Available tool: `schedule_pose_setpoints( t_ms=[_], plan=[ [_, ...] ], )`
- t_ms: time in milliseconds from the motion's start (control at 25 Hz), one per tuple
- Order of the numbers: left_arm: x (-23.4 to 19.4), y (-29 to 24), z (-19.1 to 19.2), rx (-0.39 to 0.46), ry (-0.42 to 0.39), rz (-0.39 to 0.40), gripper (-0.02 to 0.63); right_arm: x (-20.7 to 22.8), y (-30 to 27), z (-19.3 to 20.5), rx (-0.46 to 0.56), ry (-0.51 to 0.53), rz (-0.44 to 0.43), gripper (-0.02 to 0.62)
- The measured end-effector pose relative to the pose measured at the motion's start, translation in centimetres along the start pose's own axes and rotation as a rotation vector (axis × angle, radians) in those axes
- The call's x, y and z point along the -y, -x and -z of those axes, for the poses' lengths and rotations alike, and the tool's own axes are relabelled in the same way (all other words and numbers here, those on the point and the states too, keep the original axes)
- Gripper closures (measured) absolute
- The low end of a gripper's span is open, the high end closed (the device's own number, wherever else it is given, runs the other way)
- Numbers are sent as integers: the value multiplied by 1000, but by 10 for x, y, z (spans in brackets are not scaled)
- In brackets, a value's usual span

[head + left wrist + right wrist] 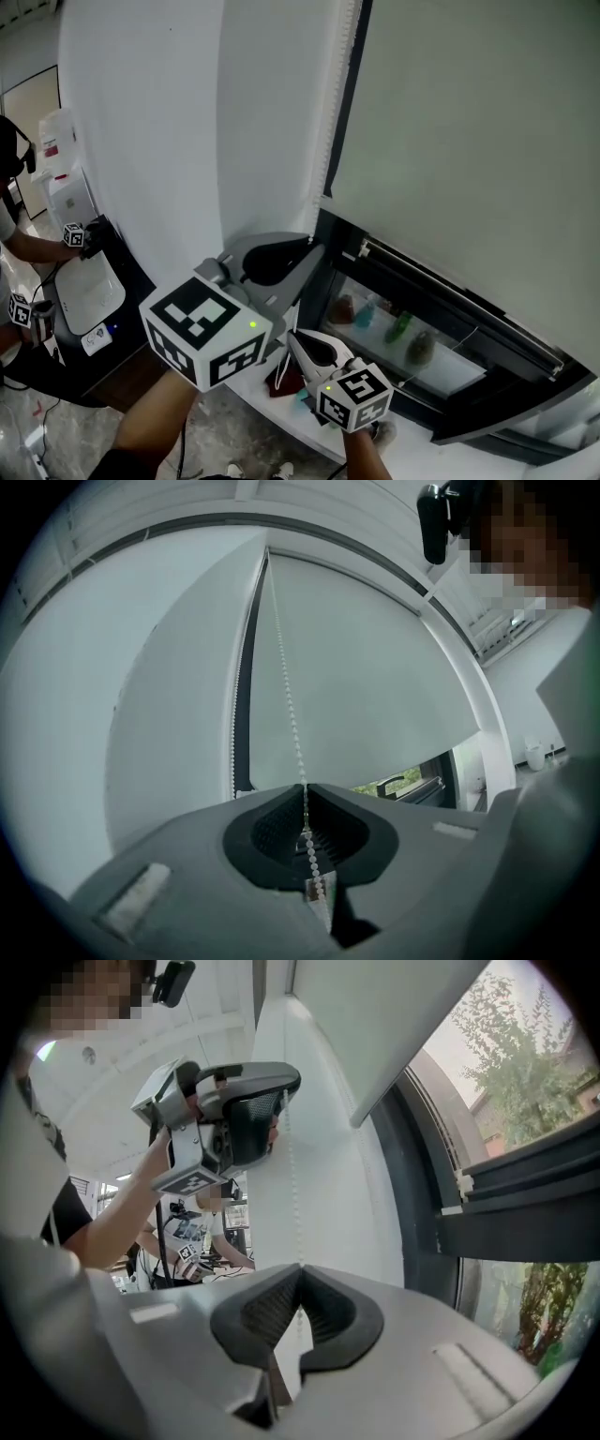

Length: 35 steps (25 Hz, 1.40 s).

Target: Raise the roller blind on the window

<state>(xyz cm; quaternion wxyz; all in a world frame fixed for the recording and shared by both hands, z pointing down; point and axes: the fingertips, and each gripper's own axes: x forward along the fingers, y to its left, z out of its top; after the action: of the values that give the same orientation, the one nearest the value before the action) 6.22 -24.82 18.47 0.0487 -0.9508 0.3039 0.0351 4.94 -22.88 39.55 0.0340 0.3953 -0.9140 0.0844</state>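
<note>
- The blind (469, 141) covers most of the window; only a low strip of glass (412, 361) shows under its bottom edge, so most of the raising looks to be ahead
- No tabletop comes into this; the work is all at the blind's left edge, where the bead chain (286, 696) hangs
- The left gripper (305, 785) is the upper one, its jaws clenched on the chain, which runs taut from the tips up toward the roller
- The right gripper (298, 1267) sits just below it, jaws also closed, with the chain (289, 1166) passing in between the tips
- In the head view the left gripper (314, 248) is above and the right gripper (292, 333) beneath, near each other
- The step seems to be a hand-over-hand pull on one strand
- To do it well: pull straight down along the chain's own line, not outward, so the beads feed cleanly
- Keep one gripper clamped while the other lets go and reaches up
- Regrip squarely at the pad centre; beads can slip from the tips
- Watch the blind's bottom edge to confirm this strand raises it
</note>
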Motion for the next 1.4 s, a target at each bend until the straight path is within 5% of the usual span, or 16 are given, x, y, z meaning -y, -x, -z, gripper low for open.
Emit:
schedule_pose_setpoints(
  t_ms=[120,240,560,800,1280,1400],
  plan=[
    [-1,2,6,-47,-2,4,588,-6,4,3,-13,-46,-66,581],
    [-6,5,25,-85,16,7,586,-11,16,-18,47,-136,-144,425],
    [3,6,79,-158,74,33,586,13,45,-139,249,-92,-99,457],
    [3,8,105,-198,78,24,584,-6,31,-205,284,30,-102,460],
    [14,18,177,-343,105,55,584,-24,2,-235,242,134,-94,479],
    [17,23,201,-384,127,60,584,-24,3,-234,245,150,-67,537]
  ],
)
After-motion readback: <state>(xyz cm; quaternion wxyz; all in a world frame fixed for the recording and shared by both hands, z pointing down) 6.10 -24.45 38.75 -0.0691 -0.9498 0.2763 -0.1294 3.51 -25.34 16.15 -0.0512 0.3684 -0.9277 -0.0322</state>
